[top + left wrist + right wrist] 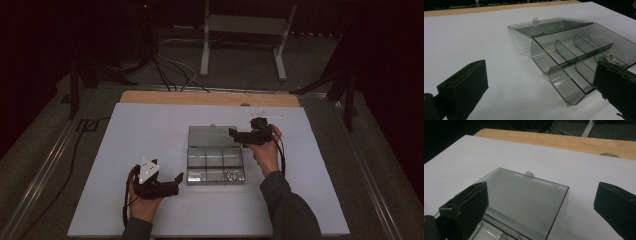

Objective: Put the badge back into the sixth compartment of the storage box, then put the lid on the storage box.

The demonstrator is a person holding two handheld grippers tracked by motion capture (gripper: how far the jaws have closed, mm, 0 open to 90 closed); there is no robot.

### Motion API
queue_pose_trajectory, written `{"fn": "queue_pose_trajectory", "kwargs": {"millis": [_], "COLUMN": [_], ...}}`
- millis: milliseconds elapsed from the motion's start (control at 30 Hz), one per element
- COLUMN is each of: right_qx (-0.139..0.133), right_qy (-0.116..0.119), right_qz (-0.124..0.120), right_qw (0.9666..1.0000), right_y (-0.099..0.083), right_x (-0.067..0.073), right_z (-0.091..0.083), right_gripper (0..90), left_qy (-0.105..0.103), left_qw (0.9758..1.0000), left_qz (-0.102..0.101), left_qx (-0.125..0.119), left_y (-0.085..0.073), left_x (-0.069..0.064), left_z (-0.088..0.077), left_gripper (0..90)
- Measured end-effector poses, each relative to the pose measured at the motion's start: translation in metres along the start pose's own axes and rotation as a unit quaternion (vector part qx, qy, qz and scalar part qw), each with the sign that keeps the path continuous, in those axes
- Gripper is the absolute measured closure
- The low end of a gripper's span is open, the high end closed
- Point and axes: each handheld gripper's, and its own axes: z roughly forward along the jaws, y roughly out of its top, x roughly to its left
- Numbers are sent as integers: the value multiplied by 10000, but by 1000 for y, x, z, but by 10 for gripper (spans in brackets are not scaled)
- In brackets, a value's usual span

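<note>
A smoky clear compartment box (pixel 188 172) lies open in the middle of the white board, its lid (pixel 212 136) folded flat away from me. Small shiny bits (pixel 231 175) rest in its near right compartment. My left gripper (pixel 176 184) is open just left of the box's near corner, and its jaws point at the box. In the left gripper view the box (pixel 540 55), its lid (pixel 549 26) and the bits (pixel 610 55) lie ahead of the gripper (pixel 540 75). My right gripper (pixel 237 136) hovers open at the lid's right edge. The lid (pixel 524 200) lies below the spread jaws of that gripper (pixel 541 195).
The white board (pixel 150 130) covers a wooden table (pixel 210 97) and has bare room all around the box. A small pale strip (pixel 267 114) lies near its far right edge. Behind the table are a metal stand (pixel 240 25) and floor cables (pixel 170 75).
</note>
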Motion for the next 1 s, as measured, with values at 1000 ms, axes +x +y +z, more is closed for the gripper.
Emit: {"fn": "queue_pose_trajectory", "kwargs": {"millis": [1000], "right_qx": [304], "right_qy": [-45], "right_qz": [198], "right_qw": [9993], "right_y": [-16], "right_x": [-5], "right_z": [28], "right_gripper": [1], "left_qy": [-60], "left_qw": [9995], "left_qz": [-57], "left_qx": [307], "left_y": [-4], "left_x": [-17], "left_z": [24], "left_gripper": [24]}}
